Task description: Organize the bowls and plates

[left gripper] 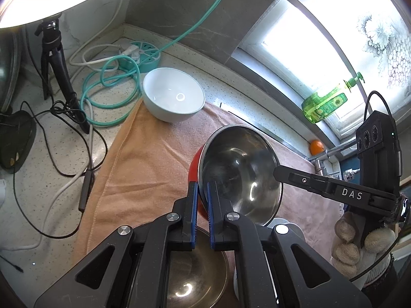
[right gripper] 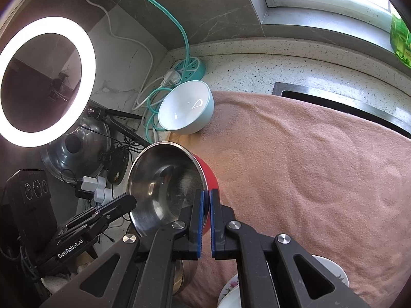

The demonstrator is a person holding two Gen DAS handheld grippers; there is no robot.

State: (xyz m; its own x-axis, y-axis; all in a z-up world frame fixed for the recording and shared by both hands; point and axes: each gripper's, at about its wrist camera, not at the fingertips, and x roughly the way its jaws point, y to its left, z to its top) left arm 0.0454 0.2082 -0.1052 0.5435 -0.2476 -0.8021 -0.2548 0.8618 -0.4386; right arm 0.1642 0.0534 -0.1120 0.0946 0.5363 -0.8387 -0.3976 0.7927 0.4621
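Note:
A steel bowl with a red outside (left gripper: 239,172) (right gripper: 167,179) is held tilted above the pink towel (left gripper: 143,159) (right gripper: 295,169). My left gripper (left gripper: 202,192) is shut on its near rim. My right gripper (right gripper: 207,200) is shut on the opposite rim and shows in the left wrist view (left gripper: 277,173). A pale blue bowl with a white inside (left gripper: 173,93) (right gripper: 186,107) sits on the towel's far corner. Another steel bowl (left gripper: 195,277) lies below my left gripper. A floral white dish (right gripper: 231,290) lies under my right gripper.
A teal power strip (left gripper: 143,54) (right gripper: 190,68) with teal hose and white cables lies behind the blue bowl. A tripod (left gripper: 56,66) and ring light (right gripper: 43,82) stand at left. A metal lid (right gripper: 77,151) leans nearby. A green soap bottle (left gripper: 326,102) stands on the sill.

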